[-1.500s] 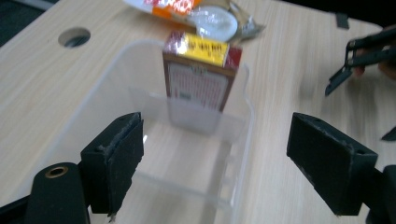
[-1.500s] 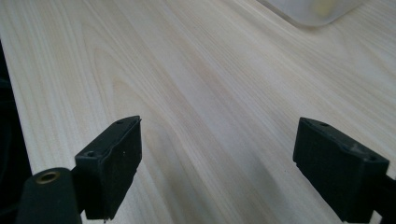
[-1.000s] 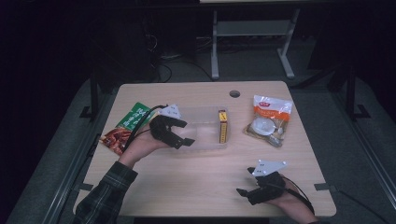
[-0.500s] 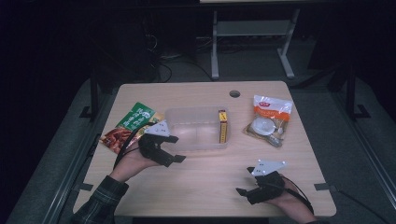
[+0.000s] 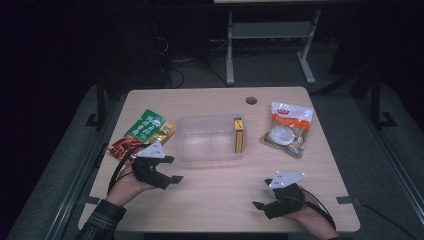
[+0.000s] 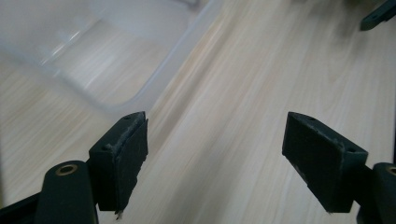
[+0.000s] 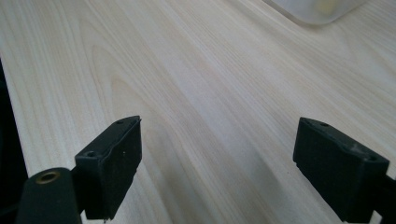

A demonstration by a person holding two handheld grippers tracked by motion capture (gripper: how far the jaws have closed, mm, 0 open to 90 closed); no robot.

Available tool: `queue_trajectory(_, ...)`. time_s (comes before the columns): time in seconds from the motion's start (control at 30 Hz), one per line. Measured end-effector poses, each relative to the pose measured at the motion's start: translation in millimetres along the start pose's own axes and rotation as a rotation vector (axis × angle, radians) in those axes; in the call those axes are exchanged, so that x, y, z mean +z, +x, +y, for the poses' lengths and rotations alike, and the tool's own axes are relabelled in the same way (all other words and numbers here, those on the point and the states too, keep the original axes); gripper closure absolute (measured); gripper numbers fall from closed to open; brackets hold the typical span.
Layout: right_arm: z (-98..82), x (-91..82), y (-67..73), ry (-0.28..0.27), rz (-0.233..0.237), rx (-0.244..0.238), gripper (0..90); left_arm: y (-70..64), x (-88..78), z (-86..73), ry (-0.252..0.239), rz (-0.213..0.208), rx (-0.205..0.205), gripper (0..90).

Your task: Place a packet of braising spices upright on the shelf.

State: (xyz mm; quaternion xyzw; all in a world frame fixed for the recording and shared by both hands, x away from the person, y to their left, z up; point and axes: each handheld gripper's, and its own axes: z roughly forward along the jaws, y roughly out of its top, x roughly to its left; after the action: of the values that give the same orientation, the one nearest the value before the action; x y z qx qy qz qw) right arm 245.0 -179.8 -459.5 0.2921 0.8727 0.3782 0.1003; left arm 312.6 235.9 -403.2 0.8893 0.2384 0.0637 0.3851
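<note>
A clear plastic container [image 5: 210, 137] stands mid-table, with a narrow yellow box [image 5: 238, 135] upright against its right inner wall. My left gripper [image 5: 174, 170] hovers low over the table just in front of the container's left corner, jaws open and empty. In the left gripper view, the left gripper [image 6: 215, 140] frames bare wood, with the container [image 6: 116, 46] at upper left. My right gripper [image 5: 262, 194] rests near the front right edge, open and empty. In the right gripper view, the right gripper [image 7: 215, 144] looks along bare wood toward the container corner [image 7: 317, 9].
A green snack packet [image 5: 147, 126] and a red packet [image 5: 121, 147] lie left of the container. An orange-and-white packet [image 5: 287, 131] lies to its right. A cable hole [image 5: 251, 100] sits near the table's far edge. The right gripper's jaw tip [image 6: 378, 14] shows far off.
My left gripper has drawn back from above the container's left end toward the near left and sunk lower. The right gripper has stayed put.
</note>
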Motion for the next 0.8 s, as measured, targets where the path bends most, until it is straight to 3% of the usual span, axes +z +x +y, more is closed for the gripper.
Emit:
queue_trajectory(0.57, -2.5, -1.9, -0.9, 0.000, -0.010, 0.000, 15.0, 42.5, -19.6, -35.1, 0.053, 0.180, -0.093, 24.9)
queue_trajectory(0.7, -2.7, -2.2, -1.7, 0.001, -0.009, 0.013, 15.0, 54.5, -23.7, -41.7, 0.053, 0.221, -0.140, 24.9)
queue_trajectory(0.8, -2.2, -1.4, -1.8, 0.003, -0.008, 0.007, 15.0, 64.5, -27.0, -43.8, 0.051, 0.252, -0.154, 24.9)
